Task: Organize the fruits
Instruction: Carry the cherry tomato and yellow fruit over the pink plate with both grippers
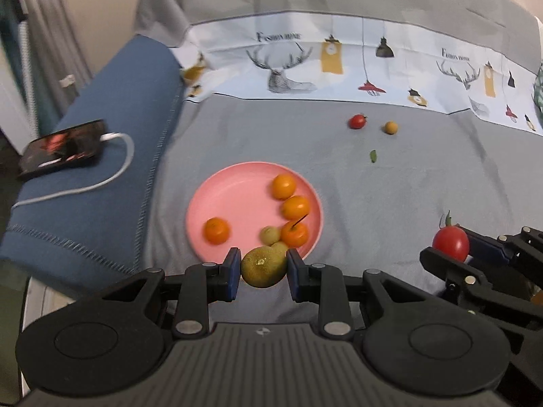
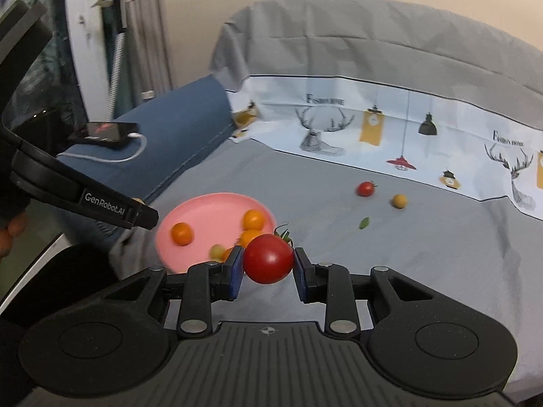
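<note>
My left gripper is shut on a round green-yellow fruit, held above the near rim of a pink plate. On the plate lie several small oranges and two small green fruits. My right gripper is shut on a red tomato with a green stem, up over the grey sheet to the right of the pink plate. That same tomato shows at the right of the left wrist view. Farther back on the sheet rest a small red tomato and a small yellow-orange fruit.
A green leaf lies on the grey sheet. A blue blanket at the left carries a phone on a white cable. A printed deer-pattern cloth runs along the back. The left gripper's arm crosses the right wrist view's left side.
</note>
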